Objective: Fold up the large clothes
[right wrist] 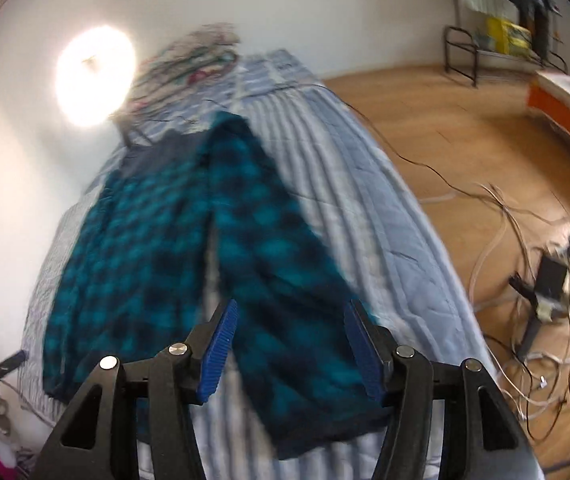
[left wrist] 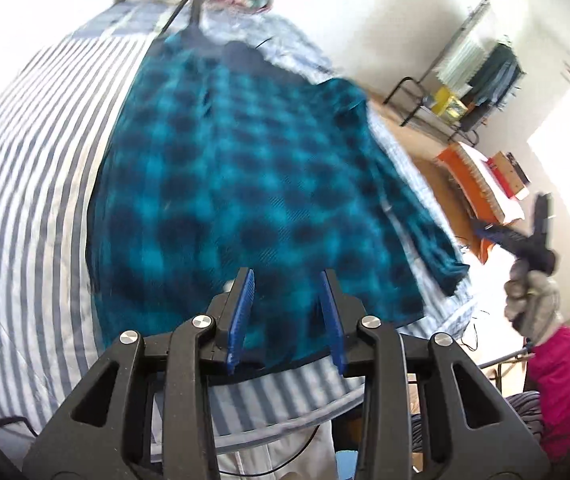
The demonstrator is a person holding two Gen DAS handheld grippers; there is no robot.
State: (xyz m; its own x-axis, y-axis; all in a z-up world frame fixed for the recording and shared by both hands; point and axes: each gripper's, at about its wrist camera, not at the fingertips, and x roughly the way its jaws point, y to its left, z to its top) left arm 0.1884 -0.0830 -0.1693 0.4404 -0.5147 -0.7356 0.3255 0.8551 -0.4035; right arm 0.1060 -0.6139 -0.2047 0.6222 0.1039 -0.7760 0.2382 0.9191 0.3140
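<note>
A teal and black plaid shirt [left wrist: 245, 184] lies spread flat on a blue-and-white striped bed cover [left wrist: 25, 200]. My left gripper [left wrist: 287, 280] is open and empty, above the shirt's near hem. In the right wrist view the shirt [right wrist: 157, 248] lies lengthwise, one sleeve [right wrist: 285, 272] stretched along its right side toward me. My right gripper [right wrist: 291, 312] is open and empty above that sleeve's cuff end. The right gripper also shows in the left wrist view [left wrist: 541, 224], held in a gloved hand off the bed's right side.
A patterned pillow [right wrist: 189, 64] lies at the bed's head. The wooden floor [right wrist: 445, 128] to the right holds loose cables [right wrist: 525, 360], a black stand [right wrist: 541, 292], an orange-edged mattress [left wrist: 469, 176] and a clothes rack [left wrist: 481, 72].
</note>
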